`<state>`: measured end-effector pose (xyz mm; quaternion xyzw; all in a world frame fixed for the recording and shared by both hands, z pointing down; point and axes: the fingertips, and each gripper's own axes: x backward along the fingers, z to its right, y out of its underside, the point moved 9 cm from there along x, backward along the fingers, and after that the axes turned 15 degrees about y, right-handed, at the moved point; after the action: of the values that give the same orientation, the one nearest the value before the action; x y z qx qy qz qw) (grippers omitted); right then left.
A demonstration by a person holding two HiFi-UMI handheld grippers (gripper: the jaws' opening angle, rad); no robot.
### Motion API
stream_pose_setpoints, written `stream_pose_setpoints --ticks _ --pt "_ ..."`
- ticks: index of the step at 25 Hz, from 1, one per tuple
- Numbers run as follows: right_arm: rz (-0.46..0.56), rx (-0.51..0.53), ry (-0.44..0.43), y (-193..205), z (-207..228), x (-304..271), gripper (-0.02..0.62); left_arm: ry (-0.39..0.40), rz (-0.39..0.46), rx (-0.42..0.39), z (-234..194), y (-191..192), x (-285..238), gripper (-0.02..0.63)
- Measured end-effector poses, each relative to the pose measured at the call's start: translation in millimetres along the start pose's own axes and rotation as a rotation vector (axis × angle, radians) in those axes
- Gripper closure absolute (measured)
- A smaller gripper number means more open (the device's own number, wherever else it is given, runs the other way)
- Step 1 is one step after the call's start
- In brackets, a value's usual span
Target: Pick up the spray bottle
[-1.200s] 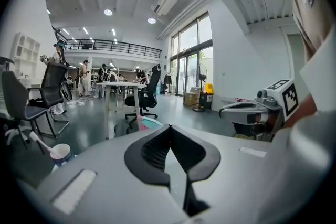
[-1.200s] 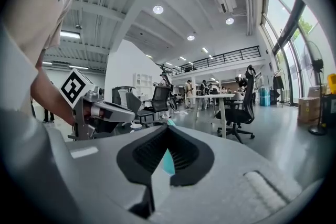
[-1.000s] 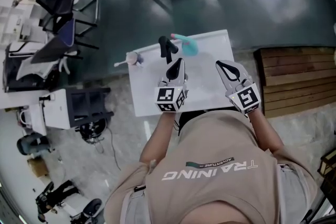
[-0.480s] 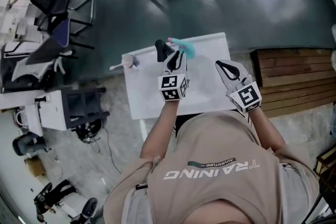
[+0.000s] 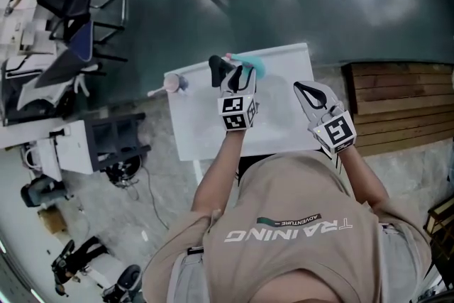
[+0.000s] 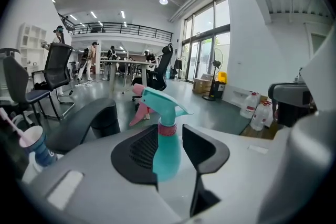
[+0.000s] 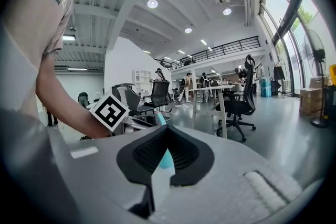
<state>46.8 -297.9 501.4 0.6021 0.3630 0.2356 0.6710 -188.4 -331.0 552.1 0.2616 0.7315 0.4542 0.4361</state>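
Spray bottle point(image 6: 167, 162): teal with a pink collar and trigger. It stands upright near the far edge of the white table point(image 5: 195, 131), between the left gripper's jaws.
Left gripper point(image 6: 172, 139): the jaws are spread wide and have just been opening. They flank the bottle's body without pressing on it.
Right gripper point(image 7: 160, 152): the jaws are drawn together at the tips with nothing gripped. It is over the table's right side, apart from the bottle.
Cup with a straw point(image 5: 174, 82): at the table's far left corner.
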Motion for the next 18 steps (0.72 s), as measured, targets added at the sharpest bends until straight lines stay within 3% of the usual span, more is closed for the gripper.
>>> stream_pose_setpoints --ticks 11,18 --pt "-0.014 -0.038 0.022 6.7 4.2 5.1 0.594 -0.006 0.001 -0.005 -13.3 -2.9 -19.4 0.423" --pt "-0.043 -0.043 0.027 9.3 9.1 6.4 0.594 0.014 0.045 -0.018 -14.7 -10.9 -29.6 0.422"
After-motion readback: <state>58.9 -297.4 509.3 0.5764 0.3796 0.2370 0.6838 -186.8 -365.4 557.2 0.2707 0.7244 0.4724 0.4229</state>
